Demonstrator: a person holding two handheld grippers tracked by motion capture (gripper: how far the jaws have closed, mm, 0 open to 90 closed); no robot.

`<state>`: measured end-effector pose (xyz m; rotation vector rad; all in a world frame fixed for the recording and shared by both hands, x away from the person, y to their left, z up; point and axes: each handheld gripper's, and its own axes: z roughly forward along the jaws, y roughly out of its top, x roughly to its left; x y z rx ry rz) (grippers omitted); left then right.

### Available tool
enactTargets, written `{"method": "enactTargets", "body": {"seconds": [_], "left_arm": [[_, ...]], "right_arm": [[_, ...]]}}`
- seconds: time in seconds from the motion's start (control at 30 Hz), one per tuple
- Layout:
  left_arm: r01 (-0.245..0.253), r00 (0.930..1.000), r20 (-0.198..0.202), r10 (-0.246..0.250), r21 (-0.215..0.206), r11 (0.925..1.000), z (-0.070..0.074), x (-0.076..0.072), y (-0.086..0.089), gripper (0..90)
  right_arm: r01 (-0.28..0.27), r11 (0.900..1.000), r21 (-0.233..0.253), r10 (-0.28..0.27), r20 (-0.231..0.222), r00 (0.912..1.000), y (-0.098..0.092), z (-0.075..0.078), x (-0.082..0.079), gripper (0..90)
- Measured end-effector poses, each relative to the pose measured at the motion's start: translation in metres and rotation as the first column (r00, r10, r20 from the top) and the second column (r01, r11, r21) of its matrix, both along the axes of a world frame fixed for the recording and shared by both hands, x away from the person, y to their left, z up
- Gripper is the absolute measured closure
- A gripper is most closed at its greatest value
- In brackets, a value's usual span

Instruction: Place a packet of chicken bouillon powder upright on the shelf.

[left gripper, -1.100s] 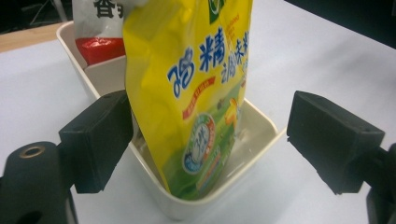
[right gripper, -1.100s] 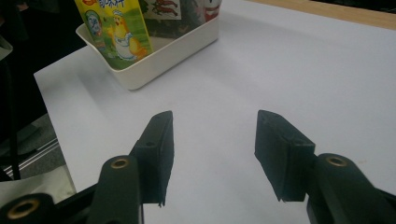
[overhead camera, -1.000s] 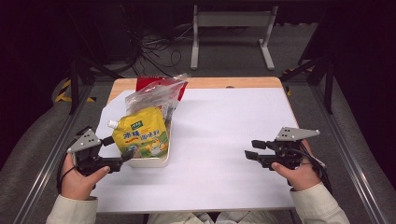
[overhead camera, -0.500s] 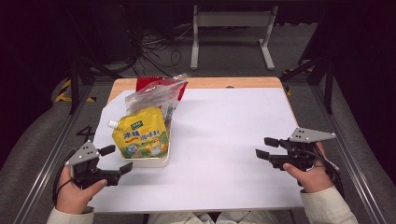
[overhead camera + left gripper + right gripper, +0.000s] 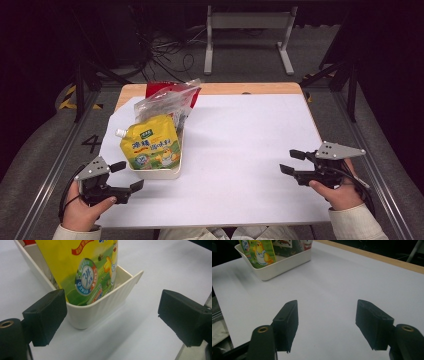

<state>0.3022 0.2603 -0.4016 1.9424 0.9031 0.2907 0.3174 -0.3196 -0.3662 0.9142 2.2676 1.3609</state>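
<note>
At the table's near-left corner, the left gripper (image 5: 127, 176), held in a person's left hand (image 5: 82, 212), hangs with its two black jaws spread wide and nothing between them, just short of the cream-white ribbed plastic tub (image 5: 155, 173). In the left gripper view the tub's (image 5: 100, 312) near corner sits between the parted jaws but a little beyond them, untouched. The tub stands on the white sheet (image 5: 240, 150) that covers the wooden table (image 5: 250, 89), towards its left side. A yellow-and-green spouted drink pouch (image 5: 150, 142) stands upright in the front of the tub, leaning slightly, its white cap at the upper left; behind it rise a clear crinkled plastic bag (image 5: 167, 102) and a red packet (image 5: 157, 89). The middle of the sheet lies bare. At the near-right edge, well apart from the tub, the right gripper (image 5: 292, 162) rests in the person's right hand (image 5: 340, 192), its jaws likewise released and parted over plain white sheet, pointing left across the table towards the tub (image 5: 284, 263).
</note>
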Motion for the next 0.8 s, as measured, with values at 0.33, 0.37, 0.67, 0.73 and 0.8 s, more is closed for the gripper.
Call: {"method": "enactTargets", "body": {"seconds": [0.33, 0.37, 0.67, 0.73, 0.8], "left_arm": [[-0.001, 0.9989, -0.047, 0.0, -0.017, 0.9999, -0.02, 0.008, 0.002, 10.4], [-0.002, 0.9988, -0.05, 0.001, -0.021, 0.9998, -0.022, 0.009, 0.003, 10.6], [-0.021, 0.9964, -0.083, 0.018, -0.029, 0.9994, -0.034, 0.013, 0.008, 10.4], [-0.022, 0.9963, -0.084, 0.02, -0.028, 0.9994, -0.035, 0.013, 0.009, 10.4], [-0.029, 0.9964, -0.081, 0.026, -0.029, 0.9992, -0.038, 0.014, 0.009, 10.3]], "right_arm": [[0.026, 1.0, 0.004, -0.026, 0.035, 0.9991, -0.012, -0.011, -0.004, 33.7], [0.035, 0.999, 0.008, -0.035, 0.04, 0.9986, -0.014, -0.012, -0.004, 33.4], [0.06, 0.998, 0.01, -0.06, 0.046, 0.9972, -0.025, -0.029, -0.005, 33.2], [0.063, 0.998, 0.011, -0.064, 0.049, 0.9968, -0.025, -0.03, -0.005, 33.2], [0.067, 0.998, 0.016, -0.067, 0.052, 0.9964, -0.027, -0.033, -0.006, 32.6]]}}
